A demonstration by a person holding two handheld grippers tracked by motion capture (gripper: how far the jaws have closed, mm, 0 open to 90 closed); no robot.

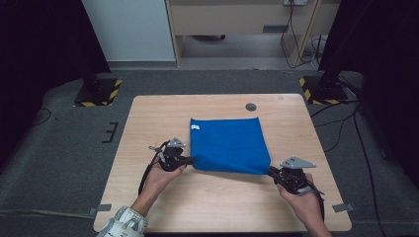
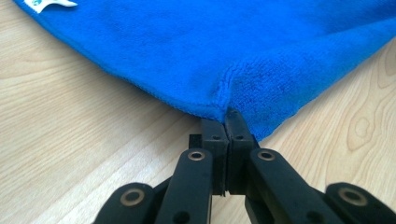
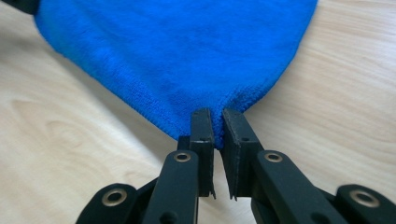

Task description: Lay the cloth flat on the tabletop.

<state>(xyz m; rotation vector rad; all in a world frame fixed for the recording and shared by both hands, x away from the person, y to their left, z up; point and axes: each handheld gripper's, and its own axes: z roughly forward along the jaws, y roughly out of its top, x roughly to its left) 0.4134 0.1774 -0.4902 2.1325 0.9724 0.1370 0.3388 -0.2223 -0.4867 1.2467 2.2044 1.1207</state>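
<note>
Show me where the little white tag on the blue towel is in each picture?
High view: the white tag sits at the far left corner of the blue towel.
Left gripper view: it pokes out at the top left edge.
Right gripper view: not in it.
Shared landmark: the blue towel on the wooden table, pinched by the left gripper and right gripper.

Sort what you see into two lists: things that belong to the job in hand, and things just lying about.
In the job:
blue cloth
left tool, shut on its near left corner
right tool, shut on its near right corner

Lying about:
striped stand bases on the floor
cables
</note>
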